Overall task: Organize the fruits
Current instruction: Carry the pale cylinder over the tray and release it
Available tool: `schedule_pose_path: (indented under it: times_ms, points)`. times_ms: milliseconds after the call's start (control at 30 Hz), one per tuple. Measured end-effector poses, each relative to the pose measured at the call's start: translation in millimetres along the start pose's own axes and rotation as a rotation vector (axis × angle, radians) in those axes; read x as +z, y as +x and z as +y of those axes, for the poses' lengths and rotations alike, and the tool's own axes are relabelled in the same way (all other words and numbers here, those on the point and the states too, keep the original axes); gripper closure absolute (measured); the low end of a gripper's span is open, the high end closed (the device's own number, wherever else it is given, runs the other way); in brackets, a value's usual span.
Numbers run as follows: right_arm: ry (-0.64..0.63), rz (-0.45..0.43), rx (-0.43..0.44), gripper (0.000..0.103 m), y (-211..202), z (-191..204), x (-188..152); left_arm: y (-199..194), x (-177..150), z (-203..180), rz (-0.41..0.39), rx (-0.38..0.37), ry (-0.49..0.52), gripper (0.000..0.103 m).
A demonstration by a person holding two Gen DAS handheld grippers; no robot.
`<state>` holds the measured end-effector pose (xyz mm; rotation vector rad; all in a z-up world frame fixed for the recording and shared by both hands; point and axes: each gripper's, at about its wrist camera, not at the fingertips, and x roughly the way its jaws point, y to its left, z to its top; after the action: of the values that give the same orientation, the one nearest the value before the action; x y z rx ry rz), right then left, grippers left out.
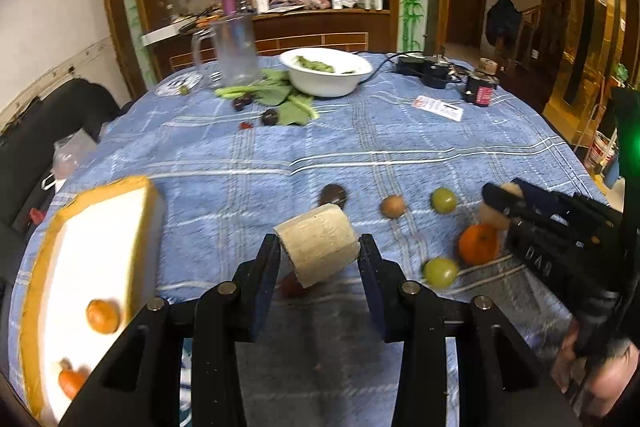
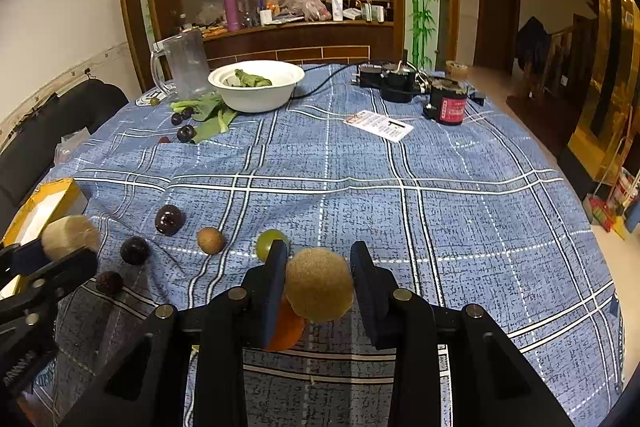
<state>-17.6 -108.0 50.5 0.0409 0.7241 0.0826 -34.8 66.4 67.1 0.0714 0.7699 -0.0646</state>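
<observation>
My left gripper (image 1: 319, 251) is shut on a pale cylindrical piece (image 1: 318, 245), held above the blue cloth beside the yellow-rimmed white tray (image 1: 36, 267). The tray holds two orange fruits (image 1: 103, 315). My right gripper (image 2: 319, 281) is shut on a round tan fruit (image 2: 319, 285), above an orange fruit (image 2: 286, 333). On the cloth lie green fruits (image 1: 443, 200), a brown fruit (image 2: 210, 239), dark plums (image 2: 169, 219) and an orange (image 1: 478, 243). The right gripper also shows in the left wrist view (image 1: 496, 205).
A white bowl with greens (image 2: 256, 93), a glass mug (image 2: 184, 65), loose leaves and dark fruits (image 2: 186, 133) are at the far side. A red-labelled can (image 2: 450, 107), black devices and a card (image 2: 378, 125) lie far right.
</observation>
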Motion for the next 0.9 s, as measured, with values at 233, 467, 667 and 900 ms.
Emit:
schedule_pose_path:
  times_ms: [233,467,667,900]
  points:
    - [-0.039,-0.033,0.044,0.068,-30,36,4,-23,-19,53,0.011,0.066,-0.076,0.064]
    - [-0.131,-0.045,0.192,0.068,-63,110,11,-44,-38,107,0.006,0.112,-0.176,0.064]
    - [-0.212,0.006,0.333,0.068,-70,187,1,-58,-57,158,0.006,0.164,-0.269,0.064]
    - [-0.31,0.056,0.43,0.068,-68,262,-16,-62,-78,208,0.03,0.223,-0.357,0.064]
